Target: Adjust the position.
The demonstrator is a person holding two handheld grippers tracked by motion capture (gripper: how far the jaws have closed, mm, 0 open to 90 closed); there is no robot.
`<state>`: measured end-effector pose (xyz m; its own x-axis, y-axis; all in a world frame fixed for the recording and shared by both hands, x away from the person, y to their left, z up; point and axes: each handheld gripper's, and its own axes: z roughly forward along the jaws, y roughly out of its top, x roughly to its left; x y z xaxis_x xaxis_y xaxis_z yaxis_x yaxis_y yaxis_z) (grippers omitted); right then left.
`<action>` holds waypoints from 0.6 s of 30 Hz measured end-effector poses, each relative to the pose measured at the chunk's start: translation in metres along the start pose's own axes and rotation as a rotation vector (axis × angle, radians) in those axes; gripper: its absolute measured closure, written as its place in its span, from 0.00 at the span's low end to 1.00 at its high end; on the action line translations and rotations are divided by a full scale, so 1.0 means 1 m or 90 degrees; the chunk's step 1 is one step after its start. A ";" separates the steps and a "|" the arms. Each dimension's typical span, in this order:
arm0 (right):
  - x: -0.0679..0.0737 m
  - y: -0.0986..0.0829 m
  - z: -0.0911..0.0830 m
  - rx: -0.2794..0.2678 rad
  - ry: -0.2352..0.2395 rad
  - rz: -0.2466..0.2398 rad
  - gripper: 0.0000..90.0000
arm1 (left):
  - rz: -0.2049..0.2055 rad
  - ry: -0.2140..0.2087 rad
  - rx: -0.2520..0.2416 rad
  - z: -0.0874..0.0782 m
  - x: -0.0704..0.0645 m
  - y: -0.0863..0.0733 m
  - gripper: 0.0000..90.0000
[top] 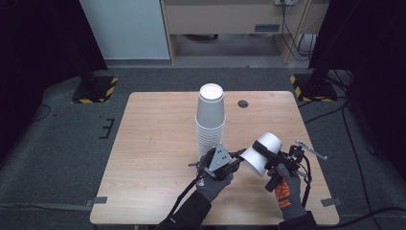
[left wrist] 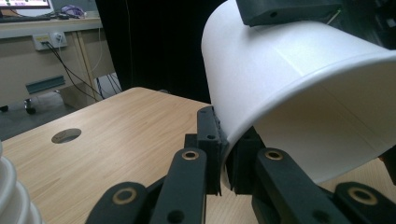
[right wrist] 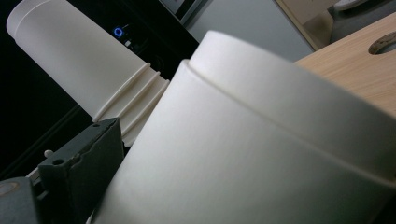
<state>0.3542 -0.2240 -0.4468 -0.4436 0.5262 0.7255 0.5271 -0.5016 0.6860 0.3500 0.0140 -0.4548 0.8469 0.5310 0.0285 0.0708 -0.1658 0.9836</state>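
Observation:
A single white paper cup (top: pixel 268 142) is held tilted above the table's front right, its bottom pointing up and away. My right gripper (top: pixel 261 150) is shut across the cup's body; one of its fingers (right wrist: pixel 79 172) presses the cup (right wrist: pixel 261 154) wall. My left gripper (top: pixel 241 156) reaches in from the left and is shut on the cup's rim, with the rim wall pinched between the jaws of this gripper (left wrist: pixel 225 161) under the cup (left wrist: pixel 289 88). A tall stack of upside-down white cups (top: pixel 210 120) stands mid-table, just behind the left gripper.
The wooden table (top: pixel 153 143) has a small round hole (top: pixel 243 103) near its far edge. The cup stack (left wrist: pixel 11 196) sits close to my left gripper's left side. Black stands with striped bases (top: pixel 95 88) flank the far corners.

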 end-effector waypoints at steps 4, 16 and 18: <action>-0.004 0.002 -0.002 -0.012 -0.021 -0.016 0.05 | 0.000 -0.010 0.014 -0.002 0.000 0.000 0.95; -0.017 0.011 -0.011 -0.044 -0.111 -0.070 0.10 | -0.009 -0.041 0.054 -0.017 0.003 0.000 0.95; -0.020 0.012 -0.013 -0.050 -0.123 -0.076 0.10 | -0.011 -0.043 0.059 -0.020 0.004 0.000 0.95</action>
<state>0.3602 -0.2493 -0.4519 -0.3489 0.7026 0.6202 0.4172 -0.4761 0.7741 0.3432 0.0328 -0.4514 0.8782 0.4783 -0.0037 0.1318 -0.2345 0.9631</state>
